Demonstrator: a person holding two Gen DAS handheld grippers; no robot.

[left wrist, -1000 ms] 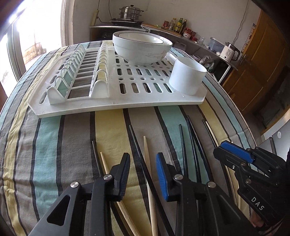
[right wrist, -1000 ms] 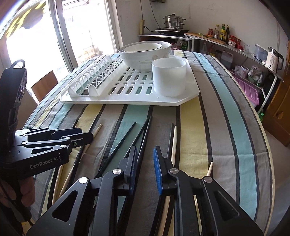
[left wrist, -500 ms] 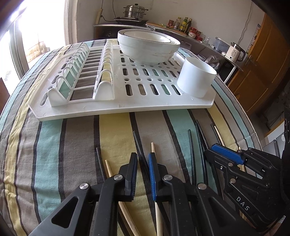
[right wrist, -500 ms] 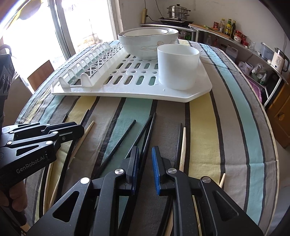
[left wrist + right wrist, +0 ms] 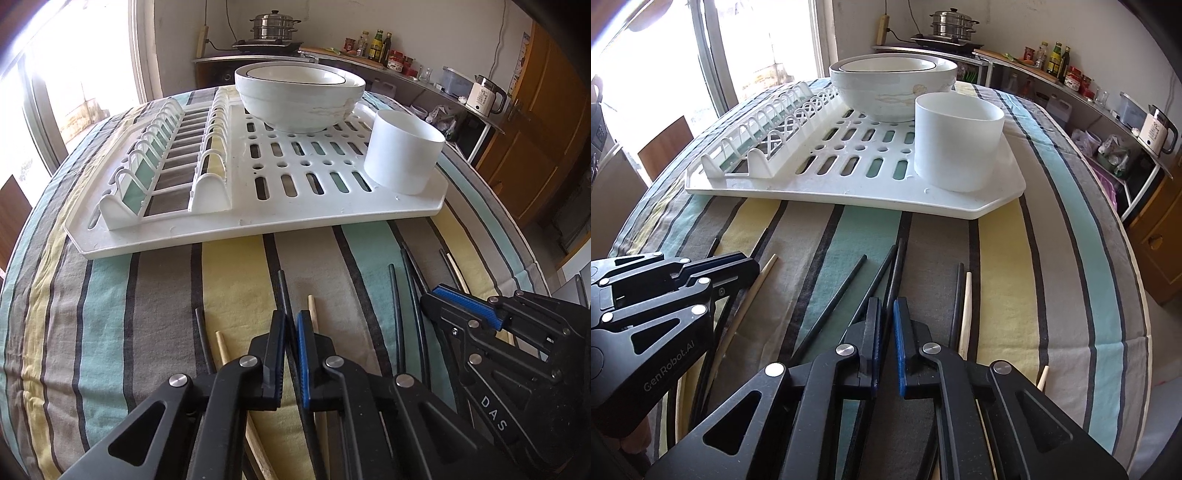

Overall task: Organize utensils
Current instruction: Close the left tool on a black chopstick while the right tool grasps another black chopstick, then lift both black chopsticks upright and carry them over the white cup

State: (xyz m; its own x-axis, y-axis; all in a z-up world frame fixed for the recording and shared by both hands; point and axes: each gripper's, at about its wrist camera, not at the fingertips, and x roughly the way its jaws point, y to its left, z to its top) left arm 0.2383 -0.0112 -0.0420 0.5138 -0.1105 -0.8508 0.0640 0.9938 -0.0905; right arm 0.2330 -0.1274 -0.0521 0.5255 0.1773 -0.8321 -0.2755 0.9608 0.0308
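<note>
Several black and wooden chopsticks lie on the striped tablecloth in front of a white dish rack (image 5: 258, 221). My left gripper (image 5: 291, 317) is shut on a black chopstick (image 5: 283, 291) whose tip sticks out ahead. A wooden chopstick (image 5: 313, 310) lies just right of it. My right gripper (image 5: 887, 306) is shut on a black chopstick (image 5: 894, 266), low over the cloth. It also shows in the left wrist view (image 5: 432, 295). A white cylindrical cup (image 5: 404, 151) stands on the rack's near right corner, and shows in the right wrist view (image 5: 956, 140).
Stacked white bowls (image 5: 299, 96) sit at the back of the rack, with plate slots (image 5: 166, 162) on its left. More chopsticks (image 5: 962, 306) lie right of my right gripper. The table edge (image 5: 1137, 280) drops off at right, with a kitchen counter (image 5: 1071, 85) beyond.
My left gripper has closed from wide open onto the black chopstick. My right gripper has narrowed onto its black chopstick. Both have moved forward toward the rack.
</note>
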